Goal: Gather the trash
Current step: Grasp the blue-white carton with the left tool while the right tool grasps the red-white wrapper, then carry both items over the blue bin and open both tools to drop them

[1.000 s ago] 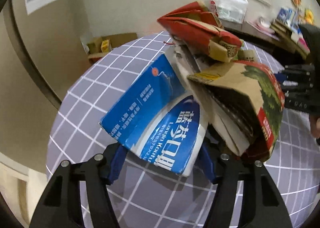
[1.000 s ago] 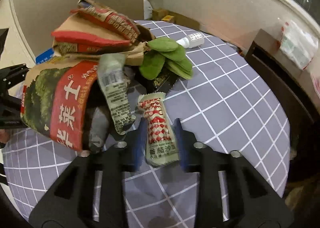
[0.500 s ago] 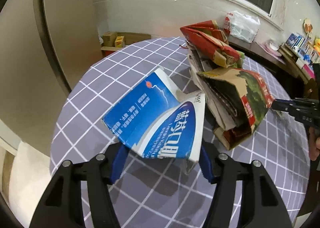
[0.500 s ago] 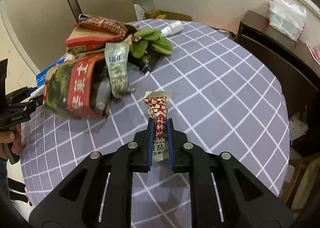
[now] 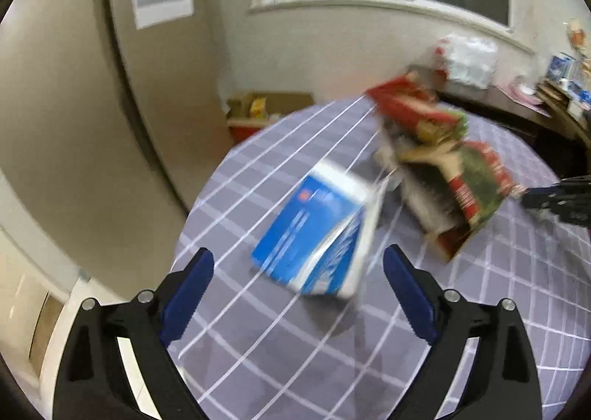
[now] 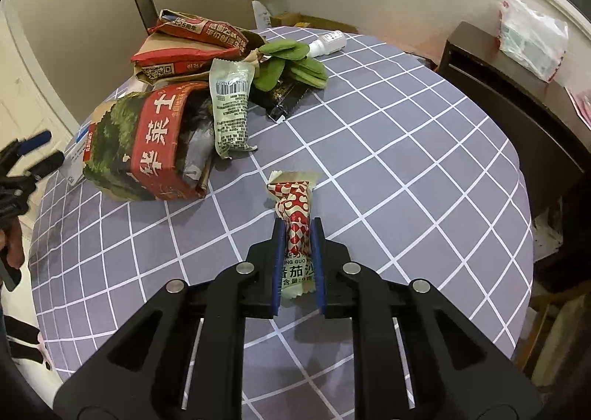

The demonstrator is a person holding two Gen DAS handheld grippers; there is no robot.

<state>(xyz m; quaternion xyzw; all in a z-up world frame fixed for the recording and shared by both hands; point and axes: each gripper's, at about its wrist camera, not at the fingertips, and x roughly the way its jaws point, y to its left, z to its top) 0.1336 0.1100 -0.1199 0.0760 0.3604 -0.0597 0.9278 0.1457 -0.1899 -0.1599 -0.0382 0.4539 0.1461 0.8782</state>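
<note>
Pinching the red-and-white sauce packet (image 6: 294, 220) at lower centre of the frame, my right gripper (image 6: 297, 235) holds it over the checked tablecloth (image 6: 406, 169). My left gripper (image 5: 297, 265) has just spread wide, pads clear of the blue-and-white box (image 5: 314, 239) (blurred), centre frame beside the trash pile (image 5: 450, 169).

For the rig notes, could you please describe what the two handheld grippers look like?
Both match: the left gripper and right gripper have black plastic forked bodies with cut-out slots, round silver screw heads on top, and blue pads lining the inner faces of the fingers. No cables or sleeves show.
</note>
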